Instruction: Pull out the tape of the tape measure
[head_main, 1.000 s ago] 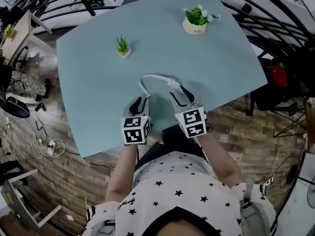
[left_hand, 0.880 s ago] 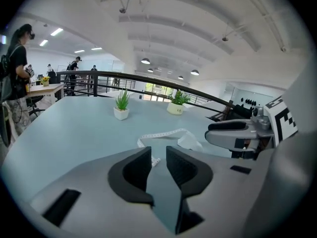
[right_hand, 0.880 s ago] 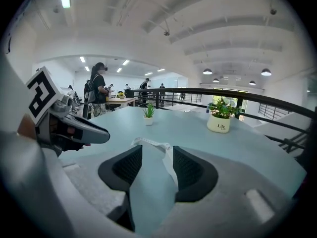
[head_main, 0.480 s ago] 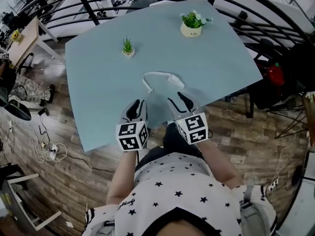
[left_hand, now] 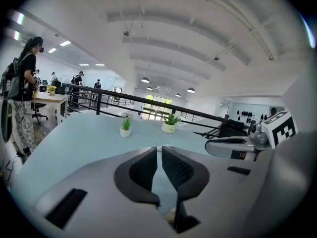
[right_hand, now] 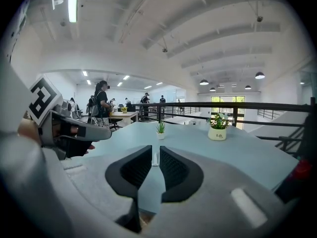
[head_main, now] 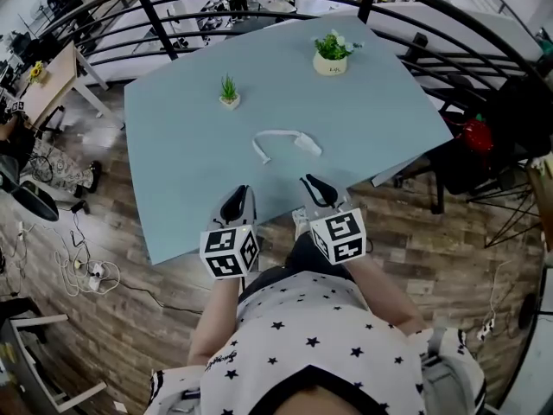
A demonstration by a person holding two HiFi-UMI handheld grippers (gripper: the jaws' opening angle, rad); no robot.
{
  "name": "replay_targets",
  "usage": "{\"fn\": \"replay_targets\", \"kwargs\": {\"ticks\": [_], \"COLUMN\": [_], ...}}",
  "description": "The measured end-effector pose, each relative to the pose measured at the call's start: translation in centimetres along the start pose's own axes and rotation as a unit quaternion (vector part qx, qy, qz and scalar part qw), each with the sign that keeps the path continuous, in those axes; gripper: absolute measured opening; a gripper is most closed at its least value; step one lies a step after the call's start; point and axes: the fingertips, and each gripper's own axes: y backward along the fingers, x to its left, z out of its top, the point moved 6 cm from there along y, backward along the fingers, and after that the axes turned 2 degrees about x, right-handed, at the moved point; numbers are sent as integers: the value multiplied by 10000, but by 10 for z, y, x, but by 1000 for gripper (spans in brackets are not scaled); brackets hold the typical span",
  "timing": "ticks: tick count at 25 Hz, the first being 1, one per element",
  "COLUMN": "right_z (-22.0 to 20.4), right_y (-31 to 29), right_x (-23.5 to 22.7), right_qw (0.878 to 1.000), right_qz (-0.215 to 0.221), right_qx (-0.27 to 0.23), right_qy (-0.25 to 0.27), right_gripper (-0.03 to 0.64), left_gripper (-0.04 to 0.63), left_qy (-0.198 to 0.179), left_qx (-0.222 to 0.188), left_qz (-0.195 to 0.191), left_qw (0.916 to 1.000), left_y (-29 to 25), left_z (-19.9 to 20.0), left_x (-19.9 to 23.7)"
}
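Bright, even indoor light from ceiling strips and far windows. Shadows on the table are soft, with no glare. Head view is washed-out, with heavy fisheye bowing at the edges. Both gripper views vignette to black in the corners, and their near foreground is slightly soft.

Tape measure on table, centre; small plant behind-left of it, larger plant farther back, right (near far edge).

The person is wearing a white short-sleeved top scattered with small black stars, its neckline edged in black. Black and white stripes are running round the sleeve hem, and a dark garment is covering the lap.
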Motion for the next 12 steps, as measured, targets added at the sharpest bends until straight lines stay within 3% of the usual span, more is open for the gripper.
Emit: {"fn": "replay_targets", "kwargs": {"ticks": [6,12], "right_z": [10,20], "right_y": [21,35], "right_x": [15,27], "right_qw": [9995,9987], "right_qz": [100,152], "right_qx": [-264,-453], "right_qy": [-117,-159], "right_gripper": [8,8], "left_gripper": [23,22], "left_qy": [-24,-76], "left_qx": [-199,-304], "left_qz": [-48,-132], "left_qw": [9998,9994], "left_y": [22,35], "left_z": [2,2], "left_x": [-8,-14]}}
